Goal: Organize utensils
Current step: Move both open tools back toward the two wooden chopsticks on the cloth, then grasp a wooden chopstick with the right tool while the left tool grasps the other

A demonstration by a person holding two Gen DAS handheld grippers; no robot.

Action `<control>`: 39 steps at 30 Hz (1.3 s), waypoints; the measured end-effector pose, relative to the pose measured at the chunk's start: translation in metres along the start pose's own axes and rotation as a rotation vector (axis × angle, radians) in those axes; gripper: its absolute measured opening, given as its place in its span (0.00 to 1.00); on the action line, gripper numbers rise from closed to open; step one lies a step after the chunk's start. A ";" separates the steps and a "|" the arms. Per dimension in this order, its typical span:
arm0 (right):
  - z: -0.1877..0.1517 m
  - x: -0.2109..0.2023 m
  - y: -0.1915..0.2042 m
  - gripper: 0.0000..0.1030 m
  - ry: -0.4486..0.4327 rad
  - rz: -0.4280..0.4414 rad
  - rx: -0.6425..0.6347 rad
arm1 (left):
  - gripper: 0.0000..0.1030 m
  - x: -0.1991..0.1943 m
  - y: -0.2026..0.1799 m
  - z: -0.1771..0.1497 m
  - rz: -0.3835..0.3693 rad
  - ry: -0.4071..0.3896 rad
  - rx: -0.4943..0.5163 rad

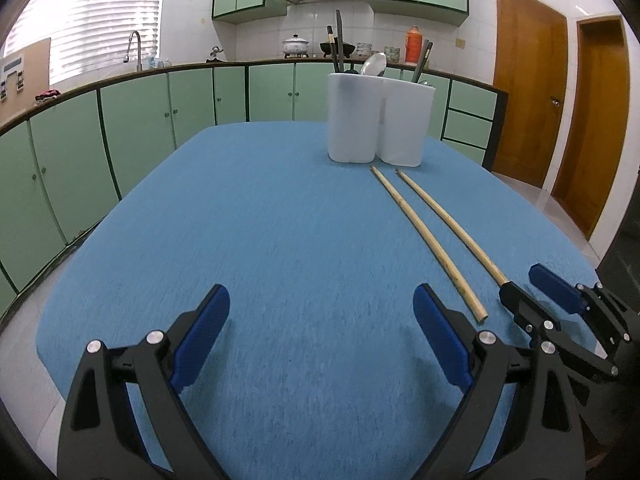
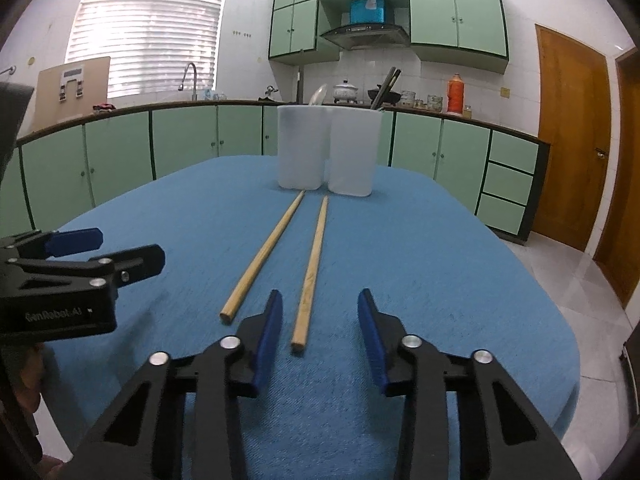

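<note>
Two long wooden chopsticks lie side by side on the blue tablecloth (image 2: 440, 260), pointing at a white two-part utensil holder (image 2: 326, 152) (image 1: 380, 120) that holds a spoon and dark utensils. My right gripper (image 2: 320, 300) (image 1: 520, 282) straddles the near end of the right chopstick (image 2: 312, 268) (image 1: 452, 226). A gap shows on each side, so its pads do not press on it. The left chopstick (image 2: 266, 252) (image 1: 425, 240) lies free between the two grippers. My left gripper (image 1: 322, 300) (image 2: 132, 247) stands open over bare cloth, with nothing between its fingers.
The table's rounded edges drop to a tiled floor on the right. Green kitchen cabinets and a counter with a sink, pots and an orange flask run behind the table. Wooden doors (image 1: 532, 80) stand at the right.
</note>
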State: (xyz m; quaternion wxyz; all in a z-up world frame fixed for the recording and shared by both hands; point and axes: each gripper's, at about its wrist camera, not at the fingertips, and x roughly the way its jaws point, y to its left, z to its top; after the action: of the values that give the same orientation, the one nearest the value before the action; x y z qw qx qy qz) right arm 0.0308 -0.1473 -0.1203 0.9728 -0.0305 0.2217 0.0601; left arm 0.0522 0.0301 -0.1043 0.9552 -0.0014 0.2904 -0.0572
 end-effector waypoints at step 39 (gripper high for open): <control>-0.011 -0.009 -0.036 0.06 -0.009 -0.087 0.145 | 0.88 -0.003 -0.036 -0.001 -0.056 -0.016 0.005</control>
State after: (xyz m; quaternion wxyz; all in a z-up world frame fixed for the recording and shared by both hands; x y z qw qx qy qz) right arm 0.0224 -0.1851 -0.1254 0.9751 0.0308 0.2195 0.0018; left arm 0.0452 -0.0054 -0.1027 0.9556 -0.0077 0.2824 -0.0844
